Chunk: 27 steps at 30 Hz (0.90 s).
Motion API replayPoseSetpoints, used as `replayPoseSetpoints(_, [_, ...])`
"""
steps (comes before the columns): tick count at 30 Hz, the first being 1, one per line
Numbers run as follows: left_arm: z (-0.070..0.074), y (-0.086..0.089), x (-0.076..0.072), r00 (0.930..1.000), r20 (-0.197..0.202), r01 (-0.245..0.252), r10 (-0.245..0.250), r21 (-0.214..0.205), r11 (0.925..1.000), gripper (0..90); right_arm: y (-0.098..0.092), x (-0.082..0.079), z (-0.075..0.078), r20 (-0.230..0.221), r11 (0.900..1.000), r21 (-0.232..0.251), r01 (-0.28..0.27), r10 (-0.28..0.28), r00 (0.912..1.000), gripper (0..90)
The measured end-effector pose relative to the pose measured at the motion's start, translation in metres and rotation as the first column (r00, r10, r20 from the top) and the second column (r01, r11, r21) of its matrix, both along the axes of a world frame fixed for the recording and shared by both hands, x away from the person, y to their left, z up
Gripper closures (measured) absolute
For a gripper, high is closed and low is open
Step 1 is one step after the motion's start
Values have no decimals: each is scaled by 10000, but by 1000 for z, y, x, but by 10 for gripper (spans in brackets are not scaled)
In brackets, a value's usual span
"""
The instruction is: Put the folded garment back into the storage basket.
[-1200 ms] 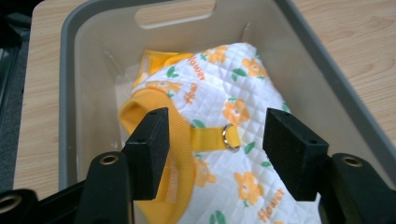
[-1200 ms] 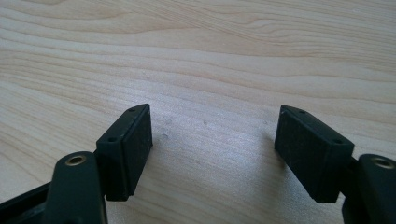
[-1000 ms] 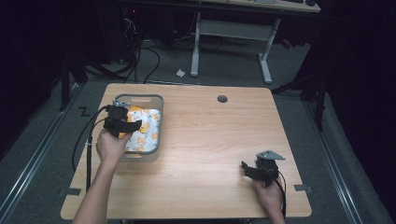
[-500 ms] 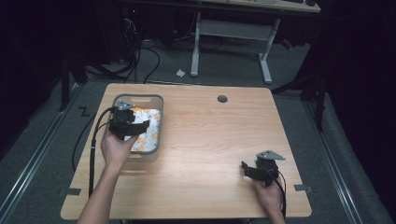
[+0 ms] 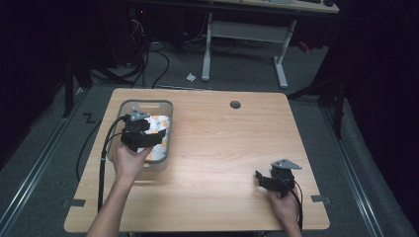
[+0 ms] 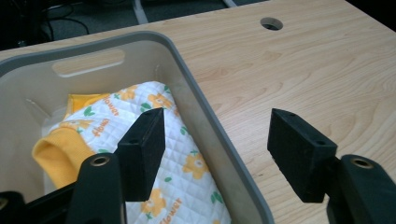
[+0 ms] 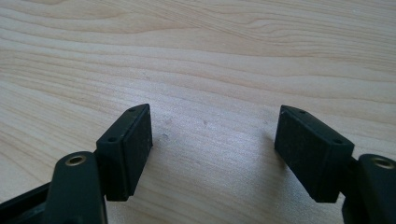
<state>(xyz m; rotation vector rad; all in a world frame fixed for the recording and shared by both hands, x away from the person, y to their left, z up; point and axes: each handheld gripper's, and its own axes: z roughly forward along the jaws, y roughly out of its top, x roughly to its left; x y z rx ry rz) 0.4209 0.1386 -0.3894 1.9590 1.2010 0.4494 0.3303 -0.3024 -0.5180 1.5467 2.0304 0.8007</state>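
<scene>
The white quilted cloth with orange flowers lies lengthwise in the grey plastic bin. Above the bin's rim, the left claw has just been opening, empty. The right claw gapes wide over the counter.

The word "Flower" is printed in orange on the white quilted cloth lying in the grey bin by the desk's left edge; it can be read twice, among orange flower prints.

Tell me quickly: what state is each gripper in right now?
Left gripper: open, jaws just been opening, holding nothing, above the bin's rim.
Right gripper: open, empty, over the table.
</scene>
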Motion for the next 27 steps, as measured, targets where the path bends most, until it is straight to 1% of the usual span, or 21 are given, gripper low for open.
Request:
replayPoseSetpoints(5, [0,-6,-5,9998,11,221,-221,5,9998,363,0,0,0,-1,10000,2,0,0,10000,280])
replayPoseSetpoints(6, [0,-6,-5,9996,122,253,-254,82,9996,362,0,0,0,-1,10000,2,2,-2,10000,280])
replayPoseSetpoints(7, [0,-7,-6,9996,128,264,-266,158,9995,361,0,0,0,0,10000,0,-3,3,10000,280])
replayPoseSetpoints(10, [0,-10,-9,9994,144,318,-319,72,9995,359,0,0,0,-3,10000,4,-1,1,10000,280])
replayPoseSetpoints(11, [0,-11,-11,9994,74,334,-334,21,9994,359,0,0,0,-1,10000,1,2,-2,10000,280])
replayPoseSetpoints(14, [1,-14,-14,9990,66,447,-446,-40,9990,356,0,0,0,0,10000,2,-1,1,10000,280])
replayPoseSetpoints(16, [1,-16,-16,9985,79,537,-537,-21,9986,356,0,0,0,-2,10000,1,2,-2,10000,280])
replayPoseSetpoints(20, [1,-19,-22,9980,145,622,-619,-207,9978,355,0,0,0,0,10000,2,-1,1,10000,280])
replayPoseSetpoints(27, [0,-26,-30,9962,213,853,-845,-378,9956,353,0,0,0,1,10000,-1,-3,3,10000,280])
